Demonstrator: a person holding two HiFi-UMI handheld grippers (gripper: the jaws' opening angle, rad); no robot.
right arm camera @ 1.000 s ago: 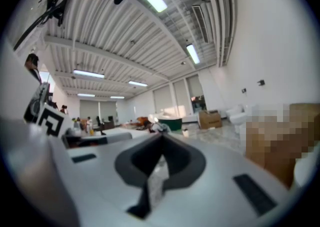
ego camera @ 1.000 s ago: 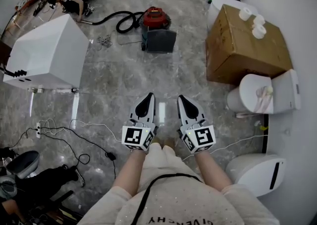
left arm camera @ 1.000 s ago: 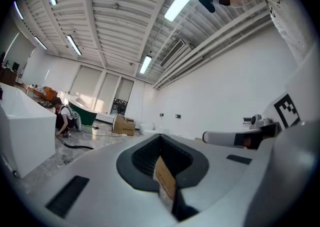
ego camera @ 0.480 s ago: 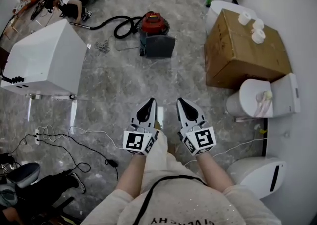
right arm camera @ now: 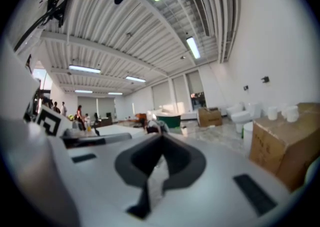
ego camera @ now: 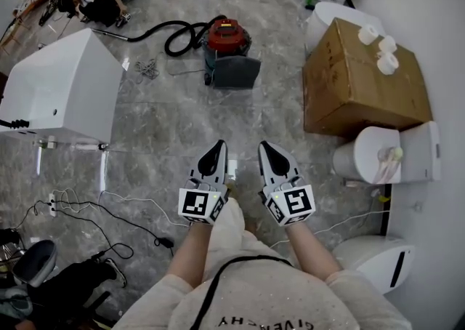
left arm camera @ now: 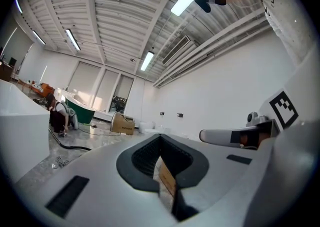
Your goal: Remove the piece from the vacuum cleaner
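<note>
The red, round canister vacuum cleaner (ego camera: 227, 33) was seen untouched, well apart from the left gripper (ego camera: 217, 147) and right gripper (ego camera: 266, 148), both clenched empty.

The floor (ego camera: 167, 121) is glossy grey marbled stone, the vacuum cleaner (ego camera: 227, 33) has a shiny red plastic top and a matt black hose (ego camera: 145, 33), the box (ego camera: 360, 78) is dull brown cardboard, and the toilet (ego camera: 363, 148) is smooth glossy white ceramic.

The grey marble floor (ego camera: 167, 132) carries a red vacuum cleaner (ego camera: 227, 36) with black hose (ego camera: 171, 34), a cardboard box (ego camera: 363, 81), a white cabinet (ego camera: 62, 89), a toilet (ego camera: 385, 154) and loose cables (ego camera: 94, 208).
</note>
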